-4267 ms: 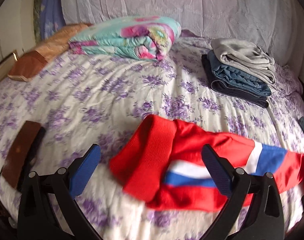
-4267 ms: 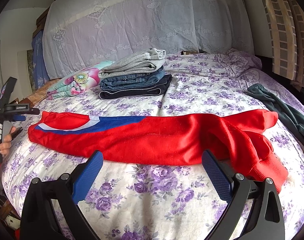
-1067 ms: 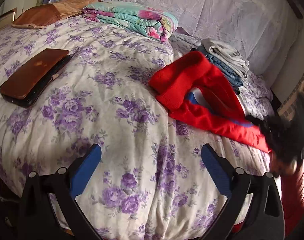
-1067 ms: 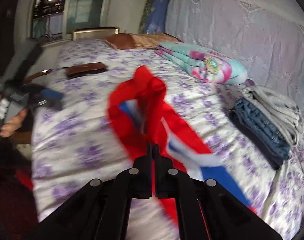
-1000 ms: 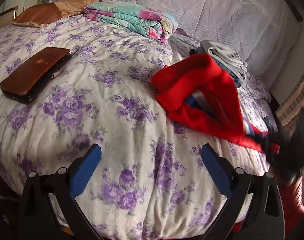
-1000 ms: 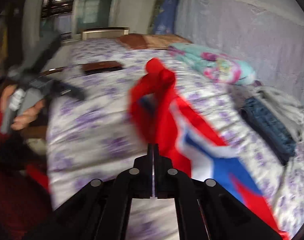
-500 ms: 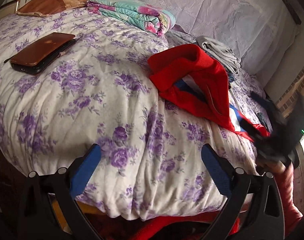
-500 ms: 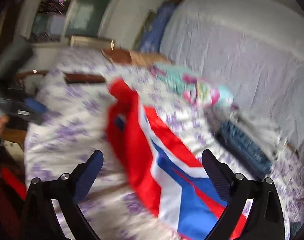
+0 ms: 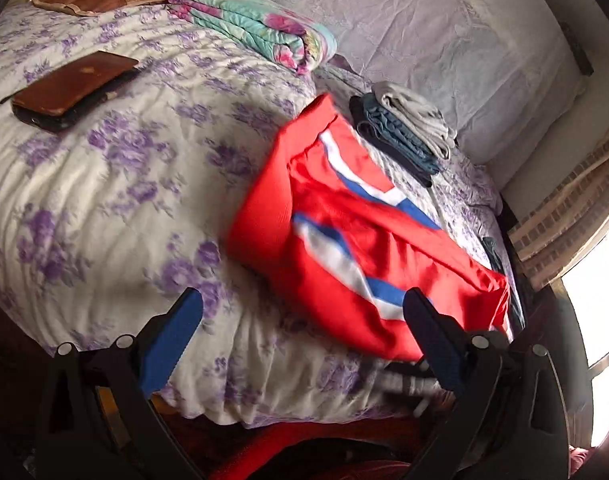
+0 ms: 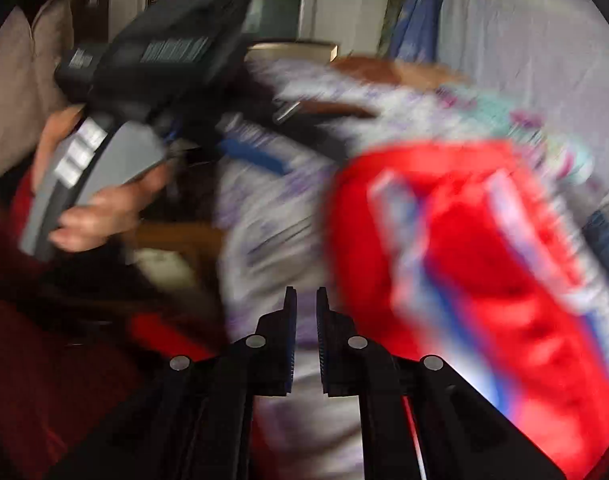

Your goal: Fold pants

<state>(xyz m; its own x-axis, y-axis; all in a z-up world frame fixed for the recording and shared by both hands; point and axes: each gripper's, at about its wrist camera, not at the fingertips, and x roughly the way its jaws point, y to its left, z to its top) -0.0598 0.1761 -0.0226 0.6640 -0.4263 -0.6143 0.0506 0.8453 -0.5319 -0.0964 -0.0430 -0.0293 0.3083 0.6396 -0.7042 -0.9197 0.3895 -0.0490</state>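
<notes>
One pair of red pants, doubled over on the flowered bed, near its edge. Soft, light, floppy; probably best pinched at a corner of the fold. Left gripper: jaws wide, nothing between. Right gripper: jaws narrow and closing, nothing between, just beside the cloth.

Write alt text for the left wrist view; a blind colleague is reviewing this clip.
Red pants with white and blue stripes lie folded over on a purple-flowered bedspread, just beyond the open, empty left gripper. Behind them sit a stack of folded clothes, a rolled floral blanket and a brown wallet.
</notes>
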